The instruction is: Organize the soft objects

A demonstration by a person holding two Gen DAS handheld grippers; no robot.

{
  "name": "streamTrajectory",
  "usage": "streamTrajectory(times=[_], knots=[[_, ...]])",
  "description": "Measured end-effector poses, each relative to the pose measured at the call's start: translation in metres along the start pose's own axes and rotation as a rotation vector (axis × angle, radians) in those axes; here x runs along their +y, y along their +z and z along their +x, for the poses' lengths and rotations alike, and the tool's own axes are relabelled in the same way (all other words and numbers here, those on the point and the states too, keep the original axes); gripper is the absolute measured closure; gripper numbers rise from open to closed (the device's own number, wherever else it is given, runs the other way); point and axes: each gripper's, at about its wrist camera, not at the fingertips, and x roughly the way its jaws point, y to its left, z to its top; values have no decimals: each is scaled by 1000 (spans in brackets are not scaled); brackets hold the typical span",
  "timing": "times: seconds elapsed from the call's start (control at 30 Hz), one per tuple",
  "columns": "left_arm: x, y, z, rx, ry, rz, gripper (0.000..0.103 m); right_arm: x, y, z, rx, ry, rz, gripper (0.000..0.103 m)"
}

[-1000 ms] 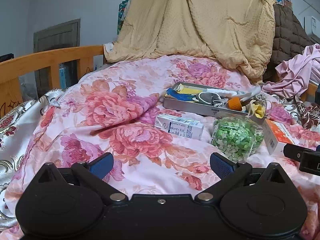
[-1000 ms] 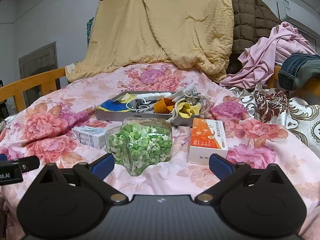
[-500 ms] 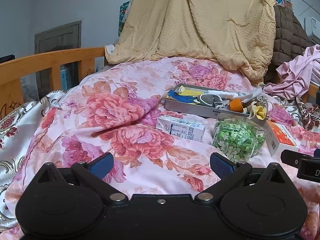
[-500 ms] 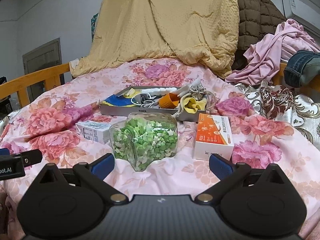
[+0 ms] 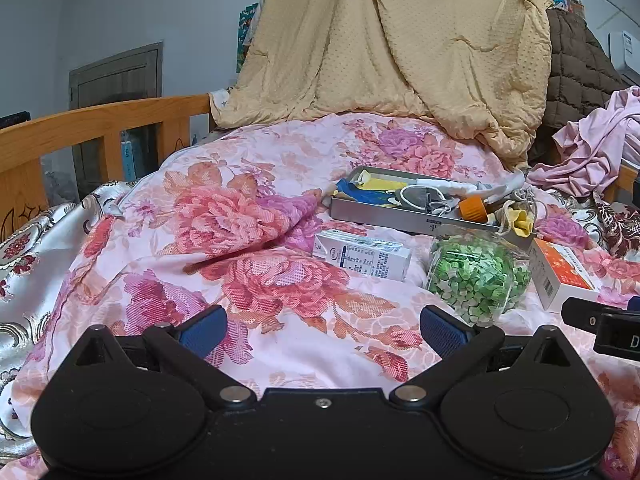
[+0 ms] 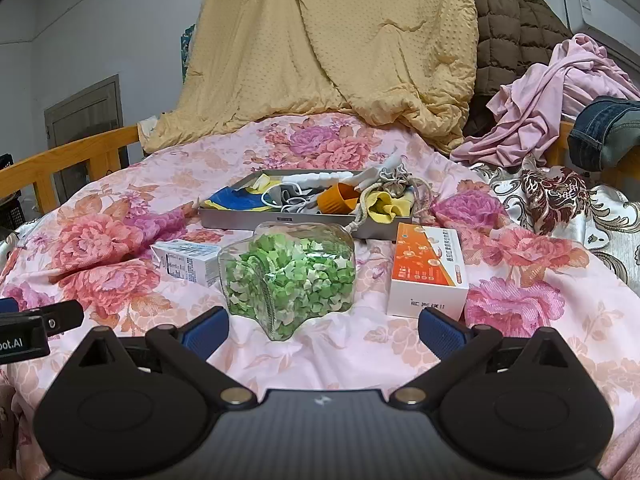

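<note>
A grey metal tray sits on the floral bedspread and holds soft things: a blue cloth, a grey mask with white loops, an orange cup, a yellow cloth and a cord bundle. The tray also shows in the left wrist view. In front of it stand a clear jar of green paper stars, a white carton and an orange-and-white box. My right gripper is open and empty just before the jar. My left gripper is open and empty over the bedspread.
A beige quilt hangs at the back. Pink clothes, jeans and a brown padded coat pile at the right. A wooden bed rail runs along the left. The jar also shows in the left wrist view.
Both grippers have drawn back and risen slightly, so the tray and jar sit a little farther off. Both stay open and empty.
</note>
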Motion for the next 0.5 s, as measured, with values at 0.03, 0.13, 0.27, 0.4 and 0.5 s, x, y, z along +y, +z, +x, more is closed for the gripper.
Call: streamTrajectory(times=[0.03, 0.13, 0.27, 0.4, 0.5], knots=[[0, 0, 0, 0, -1, 2, 1, 0, 0, 0, 0, 0, 0, 0], [-1, -1, 0, 0, 0, 1, 1, 0, 0, 0, 1, 0, 0, 0], [-1, -1, 0, 0, 0, 0, 1, 0, 0, 0, 0, 0, 0, 0], [-1, -1, -1, -1, 0, 0, 1, 0, 0, 0, 0, 0, 1, 0], [-1, -1, -1, -1, 0, 1, 1, 0, 0, 0, 0, 0, 0, 0]])
